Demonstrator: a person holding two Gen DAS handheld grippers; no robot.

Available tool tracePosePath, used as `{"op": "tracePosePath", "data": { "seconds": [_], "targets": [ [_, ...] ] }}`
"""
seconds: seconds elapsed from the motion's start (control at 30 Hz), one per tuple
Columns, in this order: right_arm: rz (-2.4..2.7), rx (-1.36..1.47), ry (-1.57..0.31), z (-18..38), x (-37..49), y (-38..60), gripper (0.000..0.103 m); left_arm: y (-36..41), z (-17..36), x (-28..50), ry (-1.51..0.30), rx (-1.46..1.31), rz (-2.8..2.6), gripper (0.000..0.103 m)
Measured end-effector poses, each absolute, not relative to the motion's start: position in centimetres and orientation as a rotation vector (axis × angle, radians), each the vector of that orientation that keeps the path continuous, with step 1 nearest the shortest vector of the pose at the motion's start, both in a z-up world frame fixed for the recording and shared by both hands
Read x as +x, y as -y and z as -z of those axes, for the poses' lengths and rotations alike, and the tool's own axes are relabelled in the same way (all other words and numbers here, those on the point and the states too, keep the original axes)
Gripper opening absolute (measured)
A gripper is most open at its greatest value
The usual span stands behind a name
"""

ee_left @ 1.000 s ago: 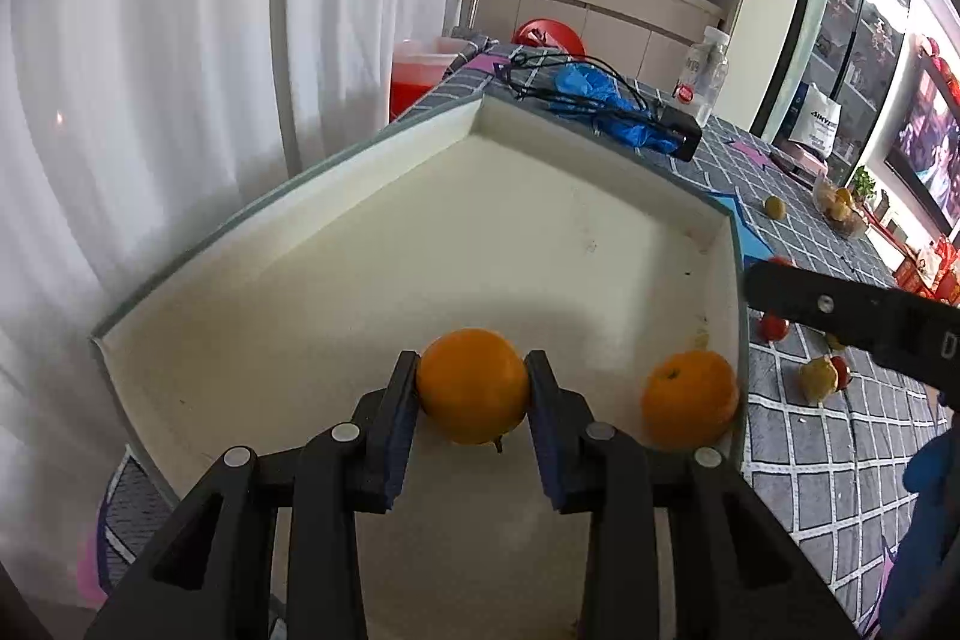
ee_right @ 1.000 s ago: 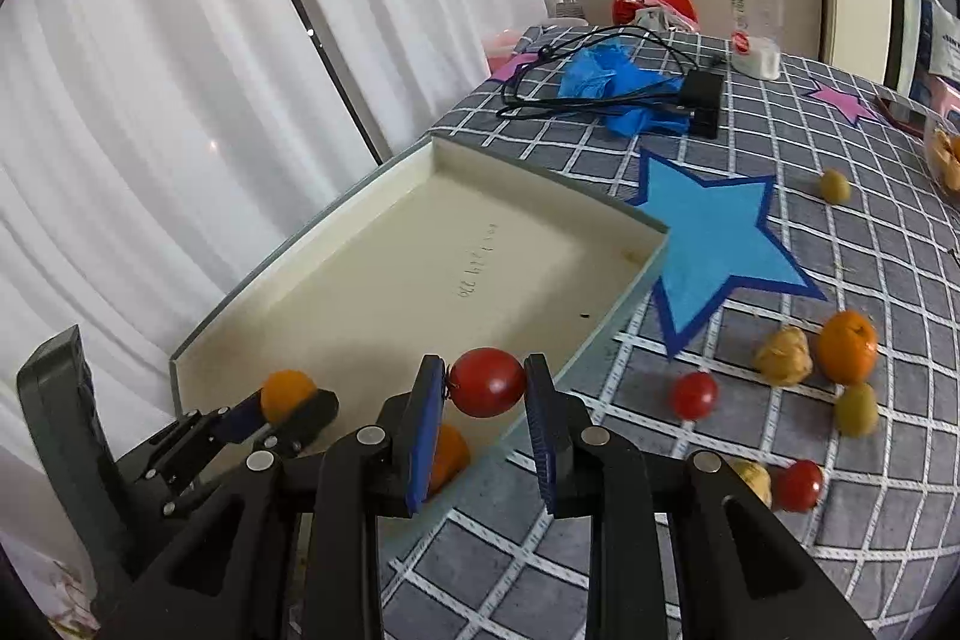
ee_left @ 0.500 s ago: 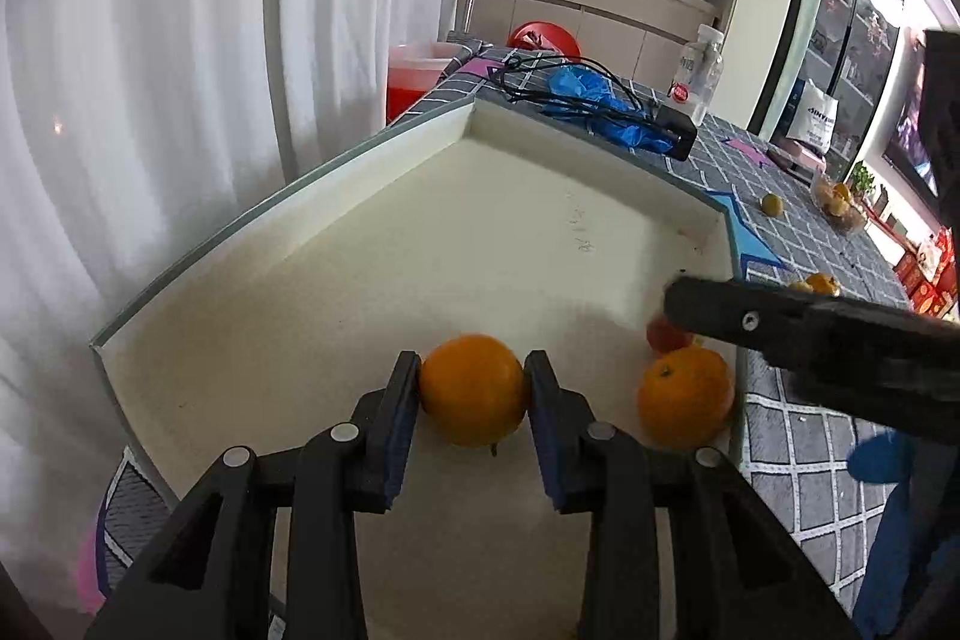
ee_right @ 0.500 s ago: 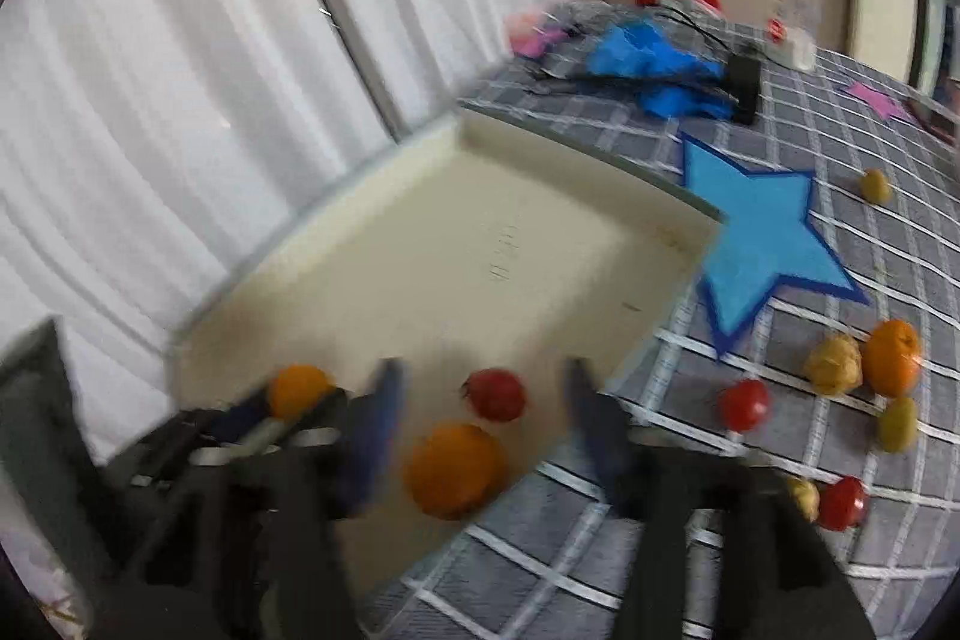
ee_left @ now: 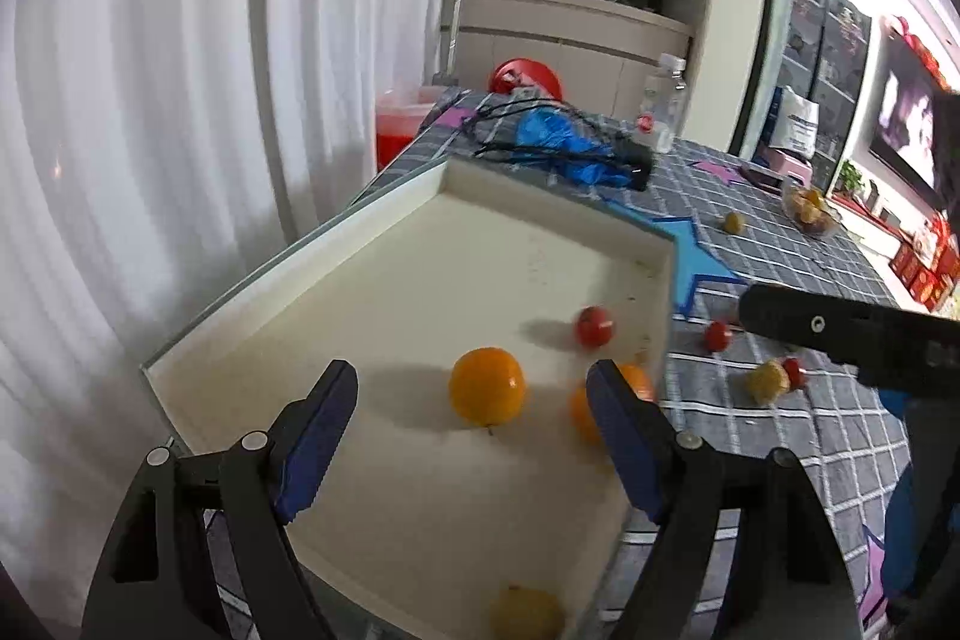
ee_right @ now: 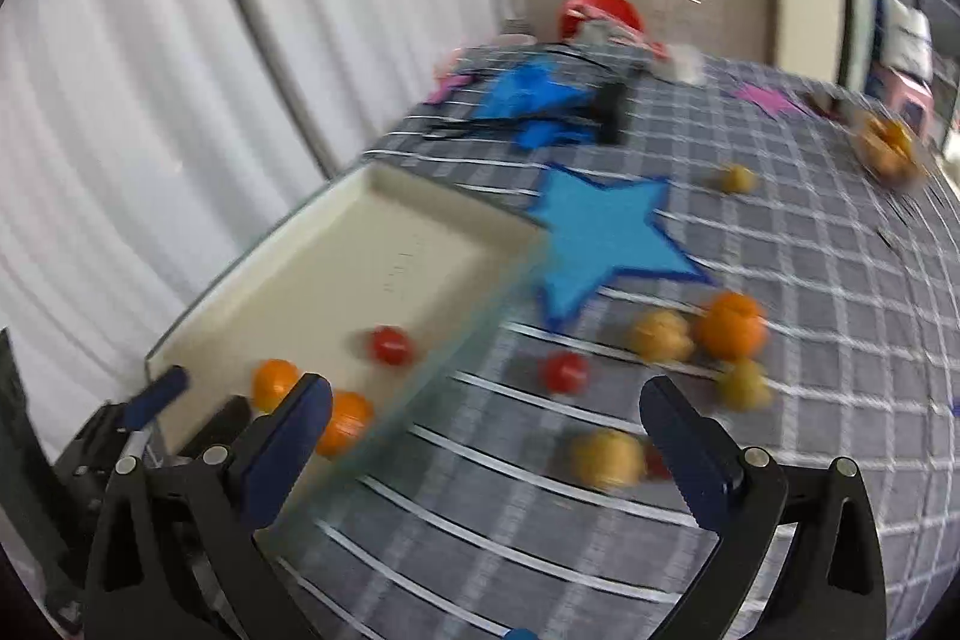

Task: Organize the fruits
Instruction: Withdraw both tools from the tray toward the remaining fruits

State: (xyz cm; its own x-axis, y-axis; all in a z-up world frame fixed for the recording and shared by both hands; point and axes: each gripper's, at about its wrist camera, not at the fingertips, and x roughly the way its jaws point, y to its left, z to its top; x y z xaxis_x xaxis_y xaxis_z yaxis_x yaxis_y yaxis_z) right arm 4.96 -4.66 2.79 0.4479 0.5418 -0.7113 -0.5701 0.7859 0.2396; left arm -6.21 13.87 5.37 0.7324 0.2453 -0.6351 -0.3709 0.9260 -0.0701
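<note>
With both deposits made, an orange (ee_left: 486,386) and tomato (ee_left: 594,326) lying in the tray (ee_left: 288,256), my left gripper (ee_left: 471,436) and right gripper (ee_right: 486,436) are opening empty; next I must collect the fruit (ee_right: 729,326) on the tablecloth (ee_right: 840,280).

My left tool (ee_left: 471,418) is opening, nothing pressed between its pads; an orange (ee_left: 487,386) sits free in the tray (ee_left: 288,274), a second orange (ee_left: 579,409) and a tomato (ee_left: 594,327) beside it.
</note>
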Motion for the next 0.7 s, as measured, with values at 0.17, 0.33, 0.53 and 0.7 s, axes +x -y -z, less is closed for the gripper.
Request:
{"op": "tracePosePath", "data": {
  "seconds": [0.17,0.33,0.53,0.7],
  "targets": [
    [-0.543,0.029,-0.93,-0.7,7.0,11.6,0.103,-10.4,-6.4,-5.7,-0.674,-0.142,-0.26,0.083],
    [-0.367,0.035,-0.988,1.5,8.3,17.5,0.103,-5.9,-5.7,-3.6,-0.75,-0.085,-0.158,0.084],
    [-0.264,-0.031,-0.964,2.9,8.4,22.0,0.103,-0.9,-4.4,-1.1,-0.813,-0.004,-0.093,0.083],
    [-0.263,-0.101,-0.917,3.3,7.4,21.9,0.103,1.3,-3.1,1.8,-0.854,0.052,-0.109,0.083]
  ]
}}
